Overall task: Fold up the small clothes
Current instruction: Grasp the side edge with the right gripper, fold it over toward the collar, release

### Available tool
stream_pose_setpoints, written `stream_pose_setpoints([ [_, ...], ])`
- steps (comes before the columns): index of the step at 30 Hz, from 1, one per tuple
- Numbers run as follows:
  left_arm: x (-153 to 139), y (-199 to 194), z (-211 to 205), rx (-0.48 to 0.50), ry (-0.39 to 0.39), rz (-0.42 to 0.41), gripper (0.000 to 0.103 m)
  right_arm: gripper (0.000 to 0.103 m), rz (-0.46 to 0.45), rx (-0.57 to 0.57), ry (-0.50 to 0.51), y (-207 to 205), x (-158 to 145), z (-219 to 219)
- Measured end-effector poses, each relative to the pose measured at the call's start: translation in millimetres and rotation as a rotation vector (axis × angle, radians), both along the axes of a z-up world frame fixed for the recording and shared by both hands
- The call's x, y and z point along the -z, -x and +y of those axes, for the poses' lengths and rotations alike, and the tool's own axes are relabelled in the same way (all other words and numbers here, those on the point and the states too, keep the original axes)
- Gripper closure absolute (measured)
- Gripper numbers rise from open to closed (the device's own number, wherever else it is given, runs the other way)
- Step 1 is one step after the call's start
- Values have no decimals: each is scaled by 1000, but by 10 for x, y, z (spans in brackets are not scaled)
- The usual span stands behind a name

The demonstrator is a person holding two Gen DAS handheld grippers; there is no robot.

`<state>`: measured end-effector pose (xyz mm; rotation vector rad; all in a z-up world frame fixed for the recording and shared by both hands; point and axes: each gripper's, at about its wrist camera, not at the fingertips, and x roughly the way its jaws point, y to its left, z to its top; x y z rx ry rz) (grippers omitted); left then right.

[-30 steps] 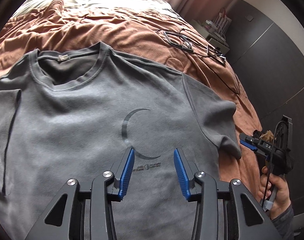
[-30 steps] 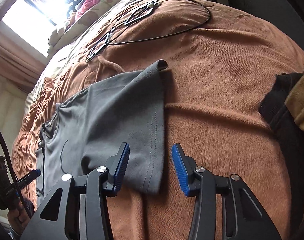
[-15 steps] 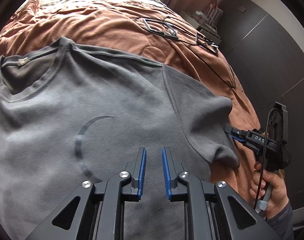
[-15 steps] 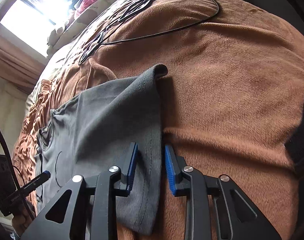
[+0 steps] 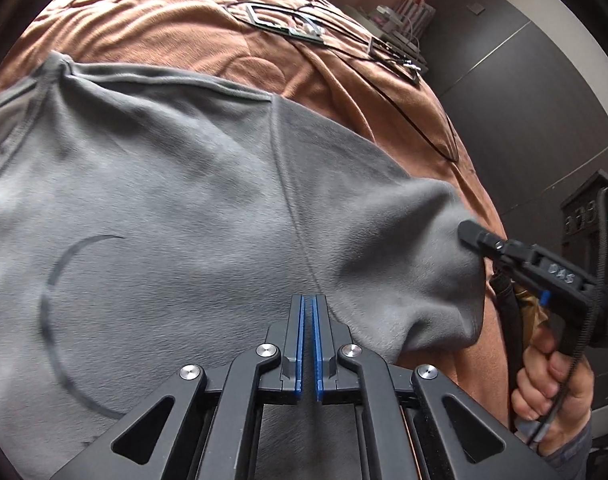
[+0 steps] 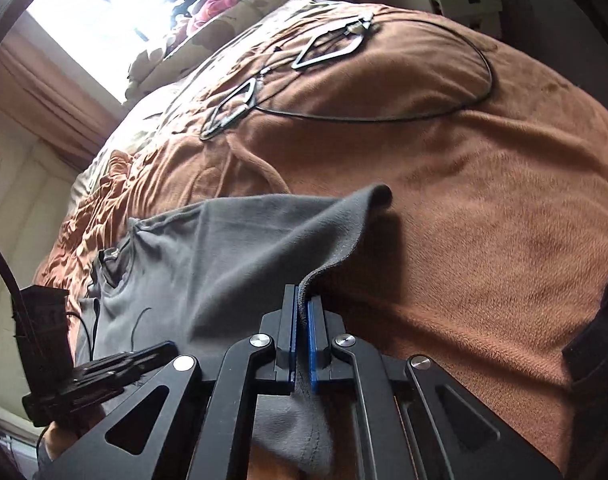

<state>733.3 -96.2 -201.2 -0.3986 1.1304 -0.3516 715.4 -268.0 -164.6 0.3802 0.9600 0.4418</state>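
A grey T-shirt with a dark crescent print lies front up on a brown blanket. My left gripper is shut, its tips pressed into the shirt's fabric just below the seam of the right-hand sleeve. My right gripper is shut on that sleeve's hem, and the cloth runs down between its blue pads. The sleeve edge is raised off the blanket. The left wrist view has the right gripper biting the sleeve's outer edge. In the right wrist view the left gripper rests low on the shirt.
A black cable and wire hangers lie on the blanket beyond the shirt. A dark garment sits at the right edge of the bed. A dark panelled wall stands to the right. A person's hand grips the right tool.
Both grippers went from open to shut. The left one slid right across the shirt to the sleeve seam. The right one closed on the sleeve hem and the sleeve edge lifted.
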Motion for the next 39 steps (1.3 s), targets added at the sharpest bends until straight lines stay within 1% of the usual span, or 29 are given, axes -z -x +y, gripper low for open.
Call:
stream_pose_setpoints([
  [3, 40, -16, -48, 1, 2, 8, 100, 102, -18, -7, -3, 23, -98, 25],
  [7, 110, -41, -81, 5, 36, 38, 100, 102, -41, -25, -14, 64, -250, 82],
  [10, 92, -51, -67, 9, 45, 45, 100, 102, -63, -48, -14, 101, -377, 166],
  [14, -30, -10, 78, -7, 52, 33, 100, 102, -85, -77, -16, 126, -533, 322],
  [20, -205, 86, 442, -64, 52, 11, 100, 102, -98, -119, 1, 148, -661, 612],
  [29, -378, 320, 1073, -139, 37, -4, 100, 102, -95, -188, 23, 161, -684, 1134],
  [36, -423, 499, 1547, -204, 33, -1, 100, 102, -86, -244, 38, 136, -596, 1601],
  [39, -449, 575, 1697, -220, 30, 0, 100, 102, -69, -255, 51, 101, -523, 1782],
])
